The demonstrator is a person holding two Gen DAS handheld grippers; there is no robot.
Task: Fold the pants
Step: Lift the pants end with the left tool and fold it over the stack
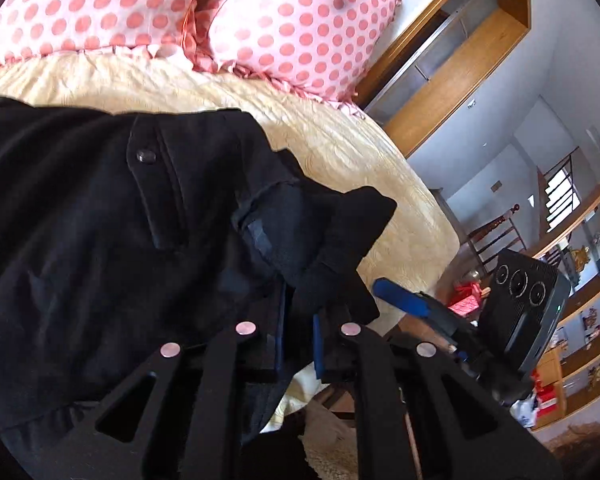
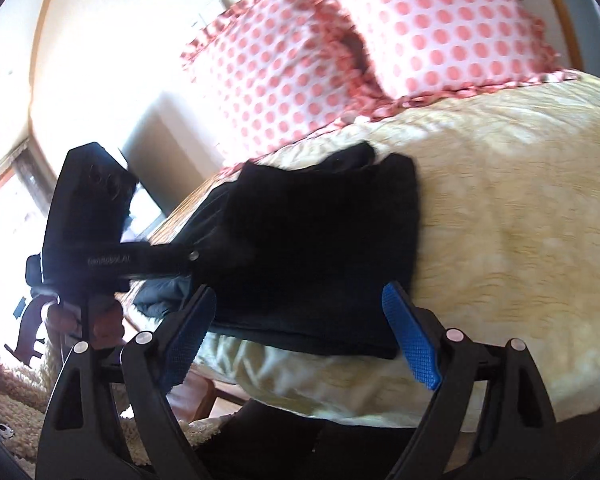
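Black pants (image 1: pixel 100 220) lie partly folded on a cream bedspread (image 1: pixel 340 136), a button showing near the waistband. My left gripper (image 1: pixel 298 312) is shut on a bunched edge of the pants, with black cloth pinched between its blue pads. In the right wrist view the pants (image 2: pixel 320 248) form a dark folded block near the bed's front edge. My right gripper (image 2: pixel 304 332) is open and empty, its blue pads (image 2: pixel 412 344) spread wide just in front of the fold. The left gripper also shows in the right wrist view (image 2: pixel 204 260), at the pants' left edge.
Two pink polka-dot pillows (image 1: pixel 300 28) lie at the head of the bed (image 2: pixel 520 200). Wooden shelves (image 1: pixel 580 320) and a stair rail stand to the right. A shaggy rug (image 2: pixel 12 400) lies on the floor by the bed's front edge.
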